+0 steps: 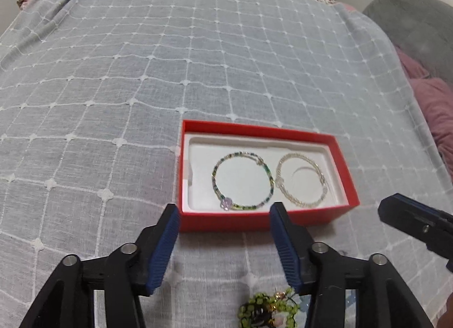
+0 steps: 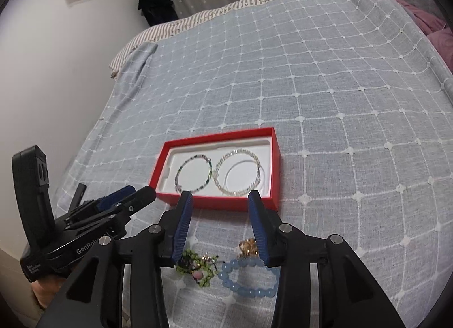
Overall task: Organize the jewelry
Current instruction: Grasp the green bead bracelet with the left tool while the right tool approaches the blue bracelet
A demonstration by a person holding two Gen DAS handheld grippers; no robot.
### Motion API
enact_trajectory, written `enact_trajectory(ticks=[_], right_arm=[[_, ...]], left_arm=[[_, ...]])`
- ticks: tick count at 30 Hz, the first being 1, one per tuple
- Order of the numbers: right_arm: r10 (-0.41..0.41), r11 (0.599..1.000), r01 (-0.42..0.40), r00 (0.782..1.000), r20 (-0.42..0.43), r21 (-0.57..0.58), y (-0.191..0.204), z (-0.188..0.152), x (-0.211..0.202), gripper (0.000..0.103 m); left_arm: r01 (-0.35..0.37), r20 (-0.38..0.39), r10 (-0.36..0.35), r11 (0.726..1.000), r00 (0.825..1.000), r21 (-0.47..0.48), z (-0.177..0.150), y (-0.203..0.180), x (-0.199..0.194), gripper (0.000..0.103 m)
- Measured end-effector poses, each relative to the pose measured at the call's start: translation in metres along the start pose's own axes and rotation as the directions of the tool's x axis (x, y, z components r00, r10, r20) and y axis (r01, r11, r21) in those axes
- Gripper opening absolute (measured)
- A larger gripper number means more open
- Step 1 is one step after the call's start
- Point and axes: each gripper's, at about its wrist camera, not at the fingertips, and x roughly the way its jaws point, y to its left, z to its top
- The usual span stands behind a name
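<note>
Red box (image 1: 254, 219) with white inner tray (image 1: 198, 197). Green, teal and gold beaded bracelet (image 1: 243, 180) with pale purple bead; clear, whitish beaded bracelet (image 1: 301, 179) beside it. Light blue round-bead bracelet (image 2: 249, 278); lime-green beaded piece (image 2: 198, 267) with pink and gold accents. Grey-blue bedspread (image 1: 170, 59) with white grid lines and small white dots. Black grippers, dark blue ribbed pads (image 1: 162, 248).

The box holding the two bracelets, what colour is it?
Red box, white lining; clearest in the left wrist view.
</note>
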Motion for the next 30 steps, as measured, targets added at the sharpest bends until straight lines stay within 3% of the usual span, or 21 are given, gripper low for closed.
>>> enact_trajectory(ticks=[4,17,20,24,30], right_arm=[[-0.037,0.999,0.037,0.999,-0.024,-0.034,0.002,-0.014,-0.004,0.048],[-0.085,0.996,0.084,0.993,-0.084,-0.024,-0.011,-0.037,-0.012,0.055],[-0.073,0.997,0.076,0.989,-0.125,0.018,-0.019,-0.042,-0.007,0.055],[-0.058,0.996,0.068,0.983,-0.177,0.051,-0.025,-0.048,-0.001,0.055],[-0.069,0.994,0.084,0.977,-0.199,0.070,-0.030,-0.052,0.001,0.055]], left_arm=[[-0.010,-0.013,0.010,1.000,1.000,0.015,-0.009,-0.003,-0.004,0.065],[0.024,-0.116,-0.022,1.000,0.993,0.017,-0.045,0.002,0.000,0.064],[0.047,-0.145,-0.043,0.999,0.988,0.024,-0.052,0.000,0.003,0.052],[0.084,-0.171,-0.084,0.996,0.982,-0.006,-0.058,0.003,0.005,0.050],[0.112,-0.201,-0.117,0.993,0.973,-0.034,-0.065,0.006,0.009,0.038]])
